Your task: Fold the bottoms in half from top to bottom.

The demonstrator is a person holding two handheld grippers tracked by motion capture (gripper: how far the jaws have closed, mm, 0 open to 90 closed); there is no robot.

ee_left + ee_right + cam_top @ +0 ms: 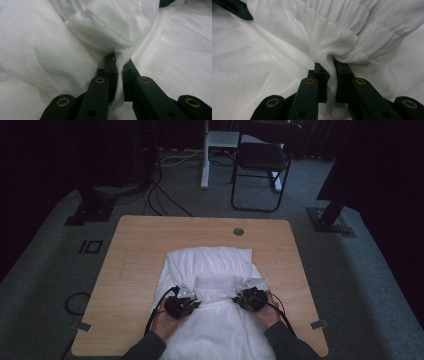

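Observation:
A white garment (210, 270) with a gathered elastic waistband (215, 282) lies folded over on the wooden table (135, 250), its near part hanging toward the person. My left gripper (187, 295) is at the waistband's left end, shut on a pinch of the white garment (105, 27); the cloth bunches between its jaws, my left gripper (119, 61) seen close up. My right gripper (245, 294) is at the waistband's right end, my right gripper (329, 63) shut on a fold of the ribbed waistband (352, 17). A black tip of the other gripper (235, 8) shows at top left.
The table has a round cable hole (238, 231) near its far edge. Behind it stand a black chair (260, 162) and a white desk leg (205, 155). Black stand bases (330, 220) and cables (155, 195) lie on the grey carpet.

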